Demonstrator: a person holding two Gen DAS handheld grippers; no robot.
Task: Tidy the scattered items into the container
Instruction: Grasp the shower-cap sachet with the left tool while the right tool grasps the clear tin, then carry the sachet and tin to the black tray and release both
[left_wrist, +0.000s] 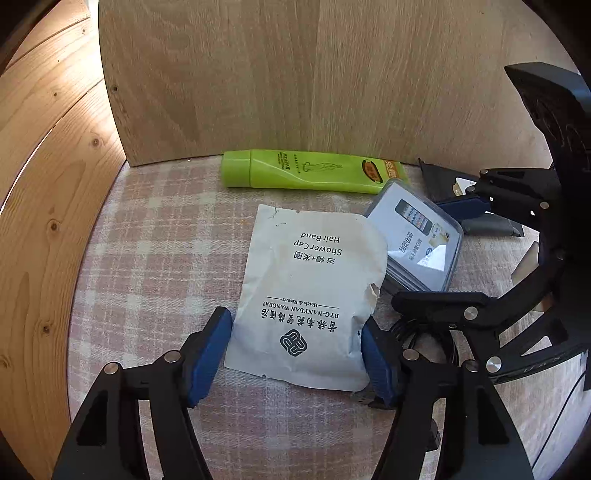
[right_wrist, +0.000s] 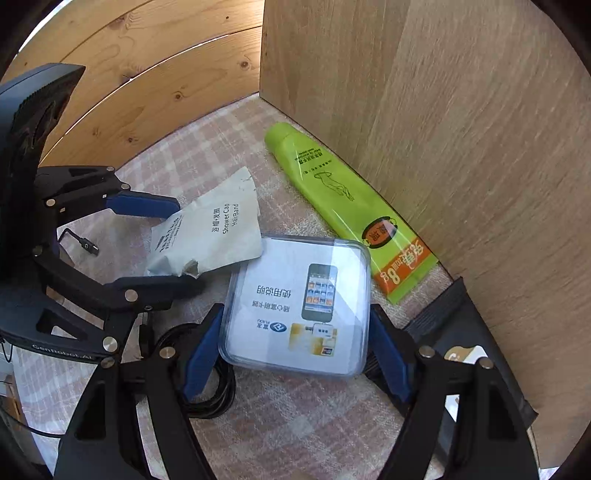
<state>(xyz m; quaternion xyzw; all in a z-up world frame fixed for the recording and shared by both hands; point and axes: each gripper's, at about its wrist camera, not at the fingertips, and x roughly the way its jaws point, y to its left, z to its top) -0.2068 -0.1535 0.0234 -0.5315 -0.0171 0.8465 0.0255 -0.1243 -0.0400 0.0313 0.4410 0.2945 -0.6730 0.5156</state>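
A white shower-cap packet lies flat on the checked cloth. My left gripper straddles its near end, open, with the blue pads right at its two long edges. From the right wrist view, this gripper reaches in from the left around the packet. A clear plastic box with a phone leaflet inside lies beside the packet. My right gripper is open around that box, which rests on the cloth. A green tube lies along the wooden panel.
An upright light wooden panel bounds the far side and pine planks the left. A black pouch leans by the panel at the right. A coiled black cable and its plug lie on the cloth.
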